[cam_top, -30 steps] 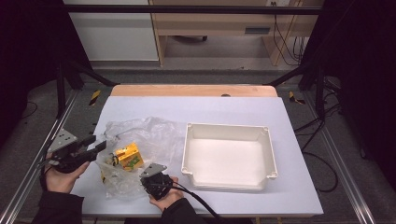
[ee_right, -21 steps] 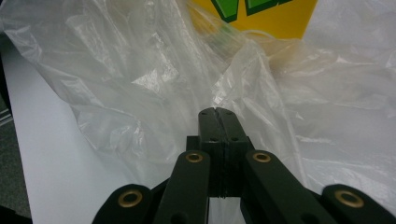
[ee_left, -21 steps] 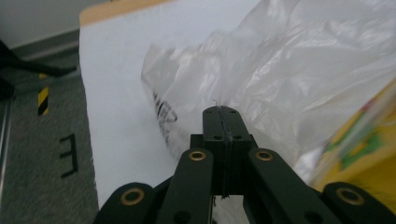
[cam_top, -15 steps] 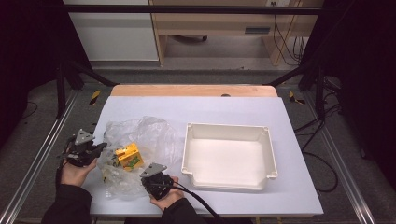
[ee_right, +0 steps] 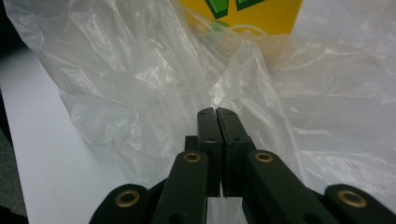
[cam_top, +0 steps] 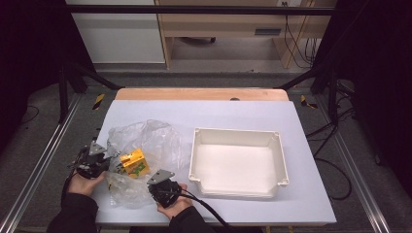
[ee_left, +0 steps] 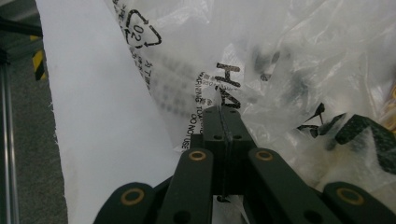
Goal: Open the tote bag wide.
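Observation:
A crumpled clear plastic bag (cam_top: 148,143) lies on the left half of the white table, and a yellow box (cam_top: 133,162) with green print sits inside it. My left gripper (cam_top: 93,162) is at the bag's left edge. In the left gripper view its jaws (ee_left: 223,109) are shut on a fold of the printed film (ee_left: 261,60). My right gripper (cam_top: 163,187) is at the bag's near edge. Its jaws (ee_right: 216,111) are pressed together on the film (ee_right: 154,70), with the yellow box (ee_right: 252,14) just beyond.
An empty white rectangular tray (cam_top: 238,140) stands to the right of the bag. A wooden strip (cam_top: 201,94) runs along the table's far edge. Metal rails (cam_top: 41,160) flank the table on both sides.
My left gripper came down and in toward the bag's left edge, and its jaws went from apart to shut on the film. The right gripper stayed where it was.

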The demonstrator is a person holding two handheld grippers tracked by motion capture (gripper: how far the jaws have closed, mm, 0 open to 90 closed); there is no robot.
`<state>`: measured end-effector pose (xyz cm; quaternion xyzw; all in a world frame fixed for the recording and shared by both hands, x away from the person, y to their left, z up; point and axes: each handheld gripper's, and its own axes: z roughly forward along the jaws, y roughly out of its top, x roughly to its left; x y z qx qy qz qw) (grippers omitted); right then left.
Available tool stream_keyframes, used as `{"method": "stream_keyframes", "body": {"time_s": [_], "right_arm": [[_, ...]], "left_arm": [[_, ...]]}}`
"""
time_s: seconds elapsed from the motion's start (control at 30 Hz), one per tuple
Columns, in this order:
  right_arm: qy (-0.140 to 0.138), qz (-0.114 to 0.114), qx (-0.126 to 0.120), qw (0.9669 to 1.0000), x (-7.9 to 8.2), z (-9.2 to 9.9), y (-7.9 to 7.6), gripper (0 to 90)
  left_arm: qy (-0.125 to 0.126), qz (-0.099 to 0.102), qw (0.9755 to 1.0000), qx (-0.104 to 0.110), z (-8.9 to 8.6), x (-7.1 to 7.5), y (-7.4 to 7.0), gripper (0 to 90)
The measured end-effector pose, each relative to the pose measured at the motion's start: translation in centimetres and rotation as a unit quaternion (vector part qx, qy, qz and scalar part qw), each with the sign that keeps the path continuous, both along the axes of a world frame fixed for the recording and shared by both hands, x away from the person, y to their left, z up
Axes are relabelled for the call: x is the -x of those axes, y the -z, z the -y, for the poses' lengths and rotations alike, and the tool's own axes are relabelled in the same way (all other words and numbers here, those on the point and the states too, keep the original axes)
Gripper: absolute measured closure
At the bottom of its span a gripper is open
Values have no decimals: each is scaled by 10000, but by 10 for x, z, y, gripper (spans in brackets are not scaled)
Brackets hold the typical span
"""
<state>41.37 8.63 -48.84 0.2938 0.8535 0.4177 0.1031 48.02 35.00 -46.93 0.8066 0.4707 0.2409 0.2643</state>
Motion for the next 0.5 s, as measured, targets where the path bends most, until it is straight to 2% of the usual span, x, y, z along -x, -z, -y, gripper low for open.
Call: {"method": "stream_keyframes", "body": {"time_s": [0.17,0.2,0.23,0.27,0.3,0.33,0.37,0.5], "right_arm": [[-12,53,-87,9999,0,0,-1,847],[-31,85,-126,9999,0,1,-2,841],[-36,134,-212,9997,1,2,-5,829],[-25,136,-231,9996,1,3,-5,825],[-22,128,-242,9996,1,3,-6,821],[-22,128,-242,9996,1,3,-6,821],[-34,144,-251,9996,0,3,-6,820],[-29,146,-311,9994,1,5,-9,813]], "left_arm": [[-67,20,9999,154,-4,1,-1,827],[-103,67,9998,180,-5,2,-3,794],[-126,170,9992,332,-7,5,-8,748],[-126,170,9992,332,-7,5,-8,721],[-202,353,9980,483,-10,9,-14,681],[-202,353,9980,483,-10,9,-14,646],[-264,481,9969,567,-12,12,-19,646],[-384,812,9927,799,-19,18,-30,518]]}}
